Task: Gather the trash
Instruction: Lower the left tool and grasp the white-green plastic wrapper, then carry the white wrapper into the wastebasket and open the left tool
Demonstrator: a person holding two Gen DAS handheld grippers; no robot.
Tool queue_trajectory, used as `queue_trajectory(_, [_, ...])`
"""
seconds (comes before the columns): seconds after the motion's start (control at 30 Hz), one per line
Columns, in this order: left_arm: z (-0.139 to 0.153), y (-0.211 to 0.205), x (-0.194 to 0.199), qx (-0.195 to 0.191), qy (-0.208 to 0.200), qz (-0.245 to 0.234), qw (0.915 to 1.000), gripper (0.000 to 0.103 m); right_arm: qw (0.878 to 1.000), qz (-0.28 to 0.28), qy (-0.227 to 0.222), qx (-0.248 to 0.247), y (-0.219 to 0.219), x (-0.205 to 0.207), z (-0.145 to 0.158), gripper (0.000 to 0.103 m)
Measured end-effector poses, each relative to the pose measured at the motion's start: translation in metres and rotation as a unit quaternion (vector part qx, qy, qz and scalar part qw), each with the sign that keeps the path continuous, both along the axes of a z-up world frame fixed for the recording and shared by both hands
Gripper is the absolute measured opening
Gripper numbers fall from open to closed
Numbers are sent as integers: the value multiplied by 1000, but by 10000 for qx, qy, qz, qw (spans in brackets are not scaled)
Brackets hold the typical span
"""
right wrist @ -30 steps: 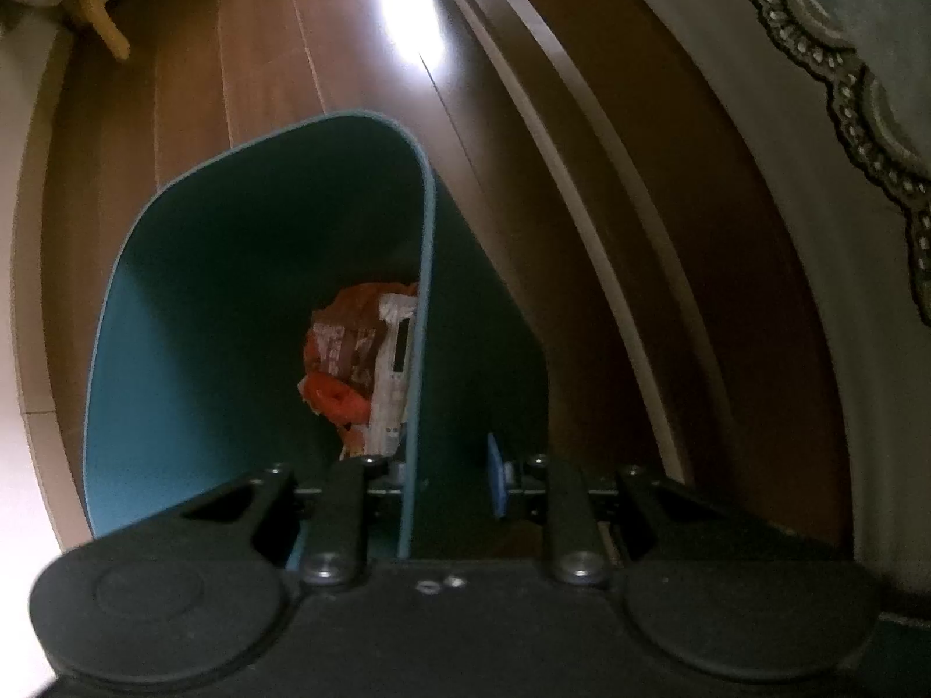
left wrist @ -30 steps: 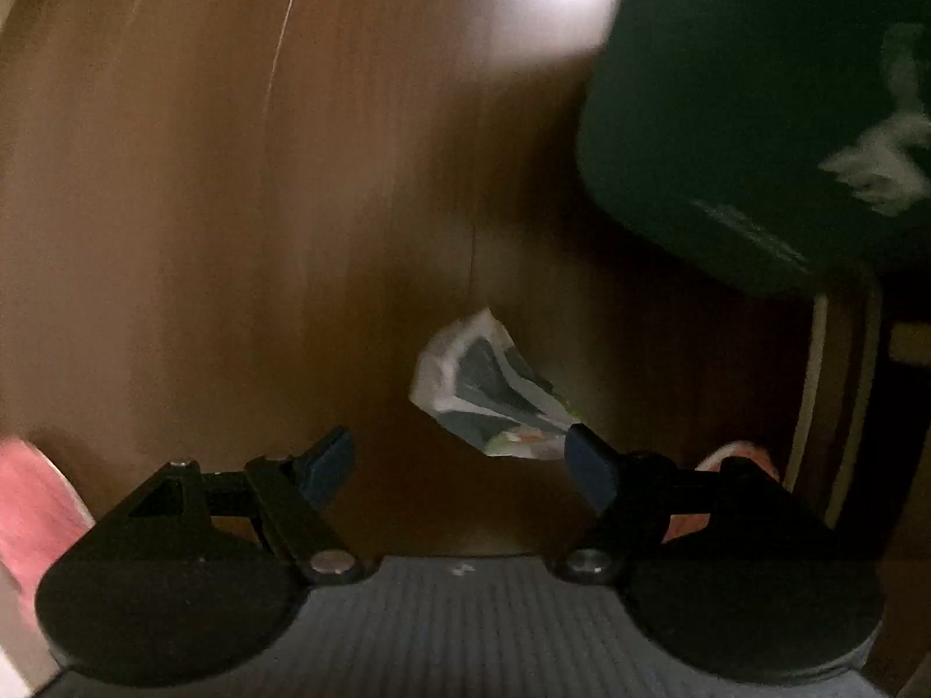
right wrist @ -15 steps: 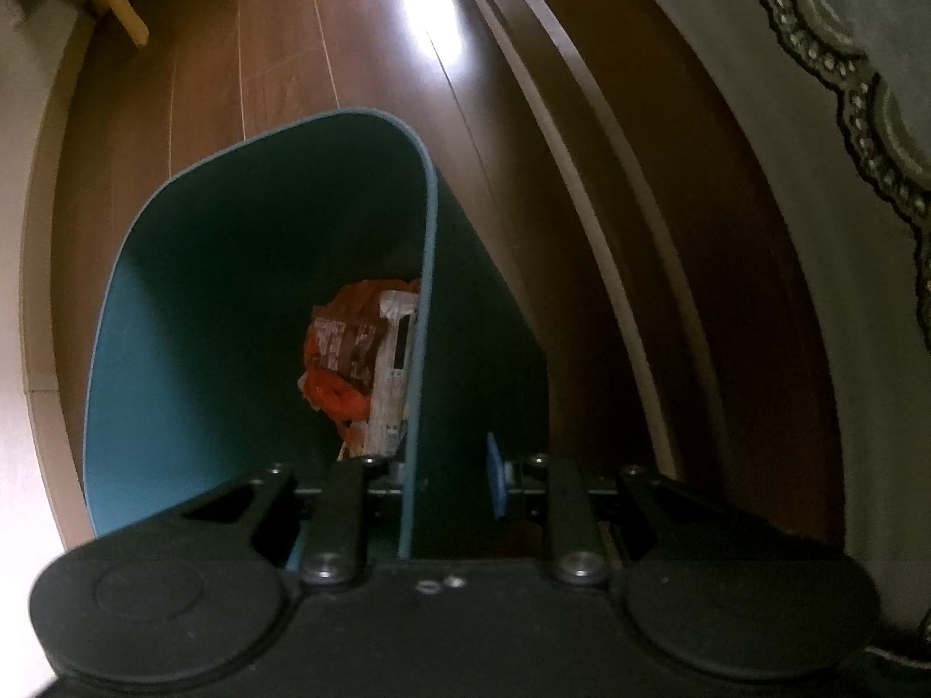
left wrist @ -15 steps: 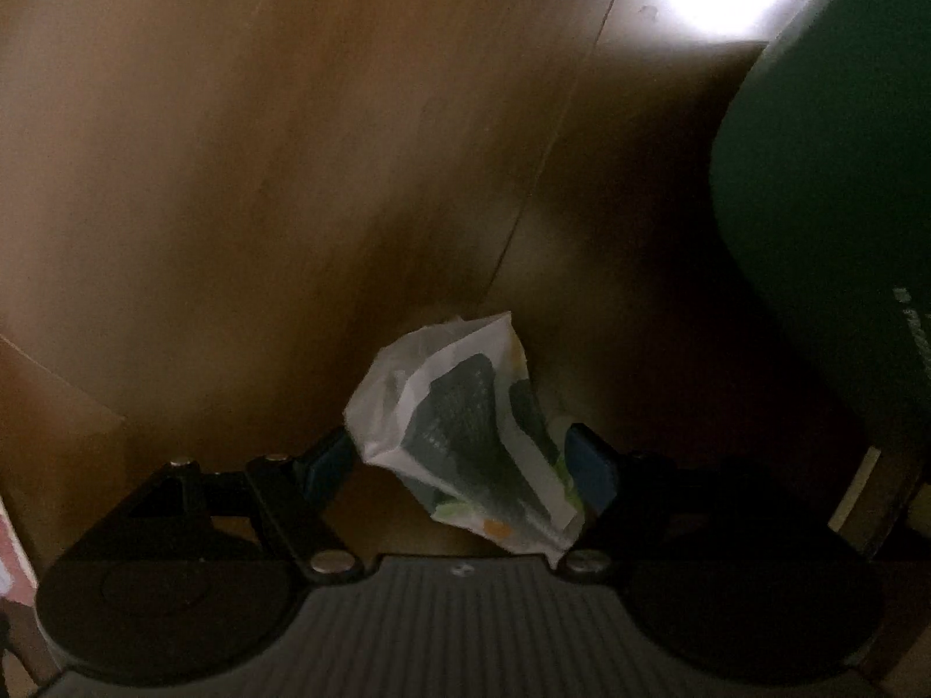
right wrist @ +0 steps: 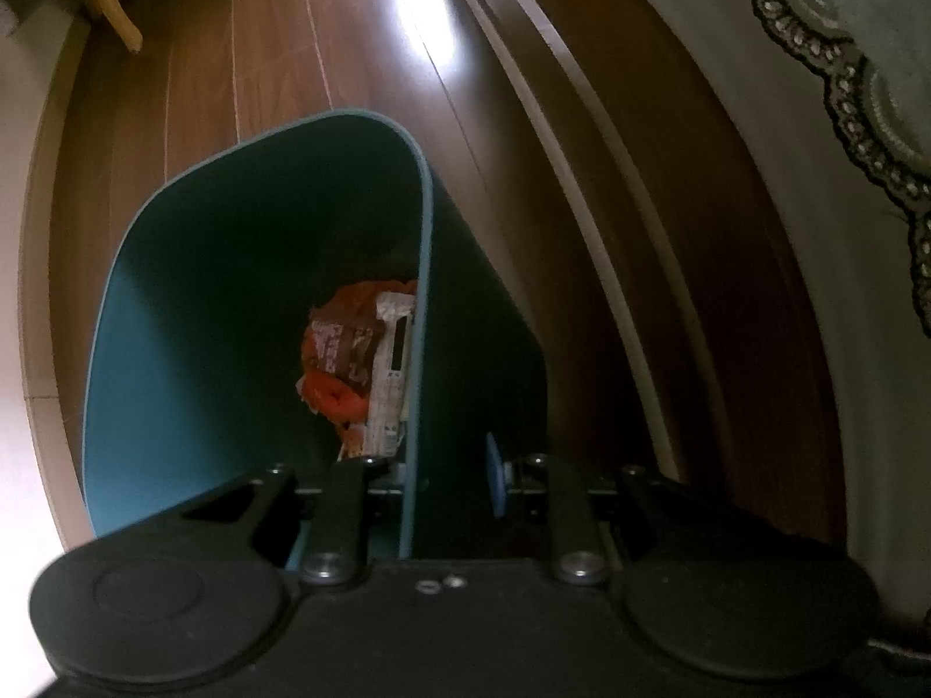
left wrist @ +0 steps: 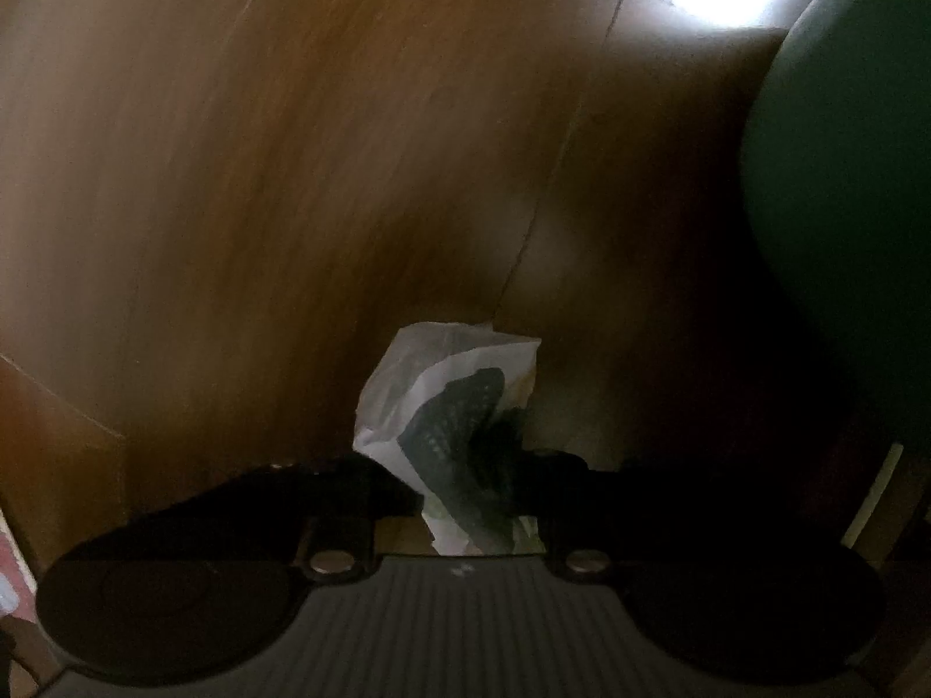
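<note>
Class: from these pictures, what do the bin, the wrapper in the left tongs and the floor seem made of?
Bin: likely plastic; thin, smooth, matte teal wall.
Wrapper: probably printed paper or film; crumpled, sharp creases.
Floor: wood or laminate planks; grain, seams, glossy glare.

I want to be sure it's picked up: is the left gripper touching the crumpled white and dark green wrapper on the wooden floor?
Touching. In the left wrist view, the left gripper has both fingers pressed against the crumpled white and dark green wrapper, pinching its lower part.

You see a brown wooden floor (right wrist: 279,70) with a bright glare. A yellow furniture leg (right wrist: 116,17) stands far left; a lace-edged cloth (right wrist: 861,58) hangs right.
</note>
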State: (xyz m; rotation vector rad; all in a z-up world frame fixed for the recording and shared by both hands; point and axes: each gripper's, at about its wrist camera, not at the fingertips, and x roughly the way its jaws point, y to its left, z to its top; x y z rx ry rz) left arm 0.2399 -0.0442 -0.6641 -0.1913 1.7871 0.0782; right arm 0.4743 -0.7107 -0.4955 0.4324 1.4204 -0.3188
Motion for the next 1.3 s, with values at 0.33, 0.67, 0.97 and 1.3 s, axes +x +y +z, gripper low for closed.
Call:
queue_trajectory(0.33, [78, 35, 34, 268, -284, -353, 9986, 13, 9996, -158, 74, -226, 14, -2, 8, 21])
queue_trajectory(0.67, [241, 98, 99, 457, -929, -684, 9923, 13, 9987, -181, 270, -382, 34, -2, 32, 21])
queue_trajectory(0.97, [399, 103, 158, 303, -1650, -868, 9820, 13, 9990, 215, 290, -268, 61, 6, 67, 21])
queue_trajectory(1.3, [459, 22, 203, -397, -1815, -1826, 9655, 13, 9983, 562, 175, 44, 102, 29, 76, 21])
